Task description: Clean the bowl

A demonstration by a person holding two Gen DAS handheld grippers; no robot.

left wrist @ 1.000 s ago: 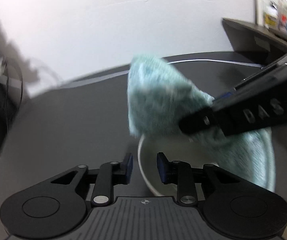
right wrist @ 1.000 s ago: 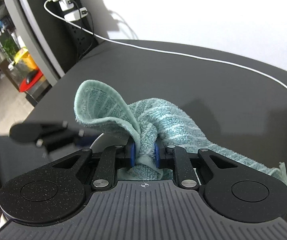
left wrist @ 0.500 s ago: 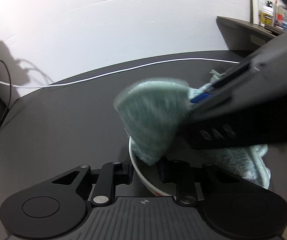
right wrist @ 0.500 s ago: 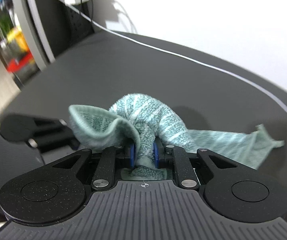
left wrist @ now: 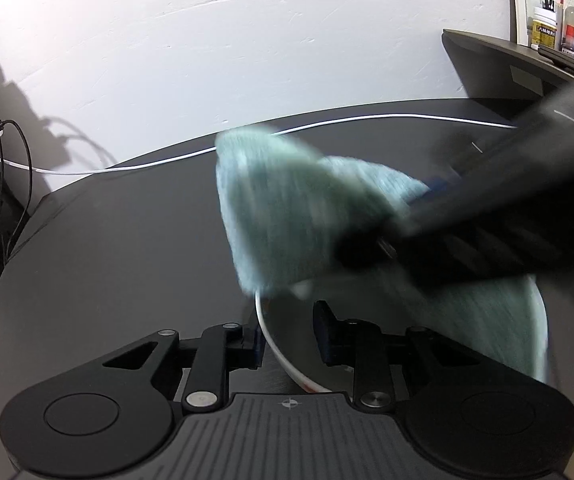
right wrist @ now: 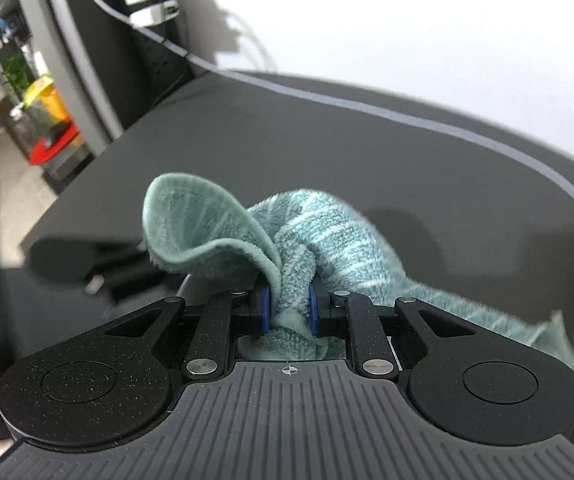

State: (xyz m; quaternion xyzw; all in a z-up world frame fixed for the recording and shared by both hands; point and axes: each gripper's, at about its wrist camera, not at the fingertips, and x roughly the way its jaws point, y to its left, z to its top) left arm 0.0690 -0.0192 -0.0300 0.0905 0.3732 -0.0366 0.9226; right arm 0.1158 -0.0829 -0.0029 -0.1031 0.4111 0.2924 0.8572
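A white bowl (left wrist: pixel 277 350) stands on the black table (left wrist: pixel 107 260). My left gripper (left wrist: pixel 289 336) straddles its near rim, one finger outside and one inside, and holds it. A teal striped towel (left wrist: pixel 287 216) hangs bunched over the bowl, blurred by motion. My right gripper (left wrist: pixel 387 240) comes in from the right above the bowl. In the right wrist view my right gripper (right wrist: pixel 289 312) is shut on the towel (right wrist: pixel 319 240), whose tail trails to the right. The left gripper (right wrist: pixel 99 264) shows there as a dark blur at the left. Most of the bowl's inside is hidden.
A white cable (left wrist: pixel 147 166) runs across the back of the table to a power strip (right wrist: pixel 143 12) at the left wall. A dark shelf (left wrist: pixel 507 64) with small bottles stands at the back right. The table's left edge (right wrist: pixel 63 200) drops to a floor with clutter.
The right gripper has swept the towel back and forth over the bowl; its flap now stands higher and further left. The bowl has stayed between the left gripper's fingers.
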